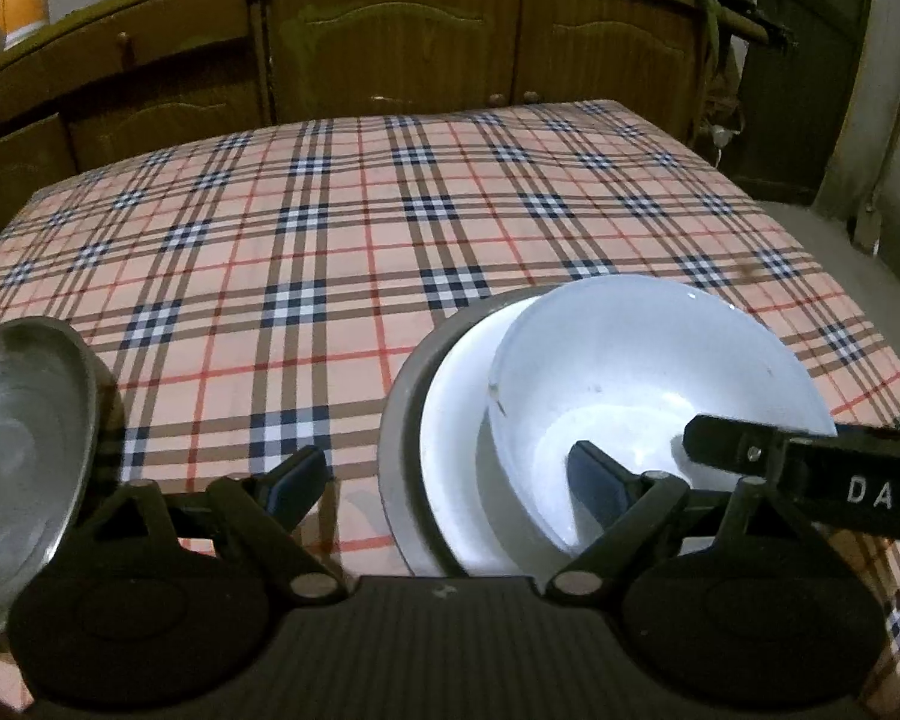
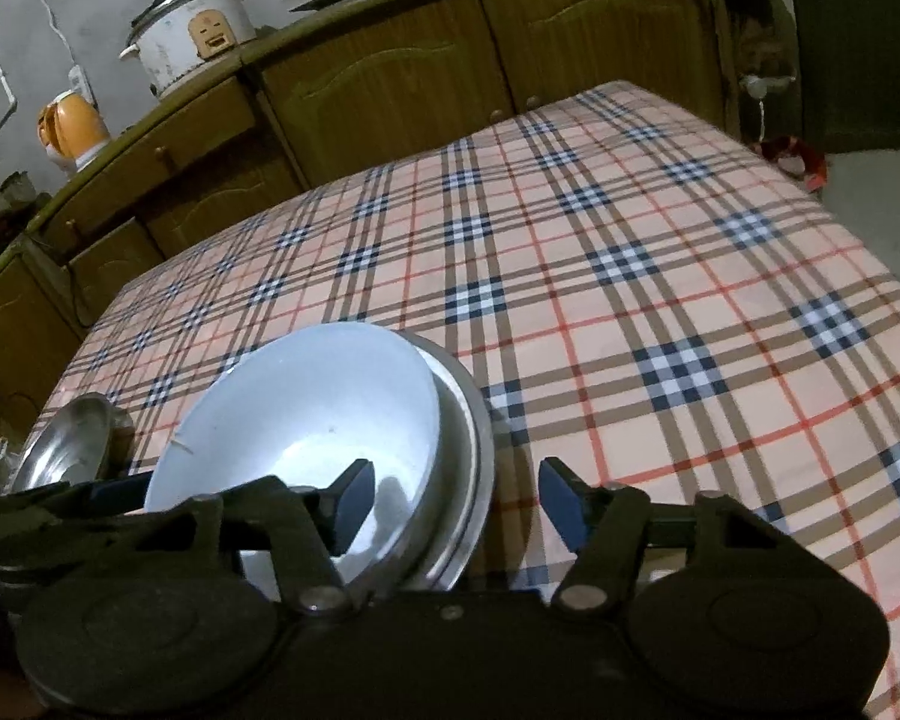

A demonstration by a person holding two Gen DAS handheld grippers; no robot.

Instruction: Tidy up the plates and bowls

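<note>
Your left gripper (image 1: pixel 444 483) gapes around the stack's near rim, gripping nothing; your right gripper (image 2: pixel 456 495) likewise straddles it, pads clear. White bowl (image 1: pixel 648 372) sits tilted on the plates (image 1: pixel 444 408) at four o'clock on the tablecloth (image 1: pixel 342 228). Steel bowl (image 1: pixel 24 438) waits apart at eight o'clock, seemingly unstacked.

The right claw (image 2: pixel 450 501) gapes astride the white bowl's (image 2: pixel 306 414) rim. The bowl sits tilted in a metal plate (image 2: pixel 471 420) on the plaid worktop (image 2: pixel 630 276).

Bowl (image 1: pixel 660 372) nested in plate (image 1: pixel 402 420) on table (image 1: pixel 390 210); metal dish (image 1: pixel 24 438) to its left; cabinets (image 1: pixel 390 42) behind.
</note>
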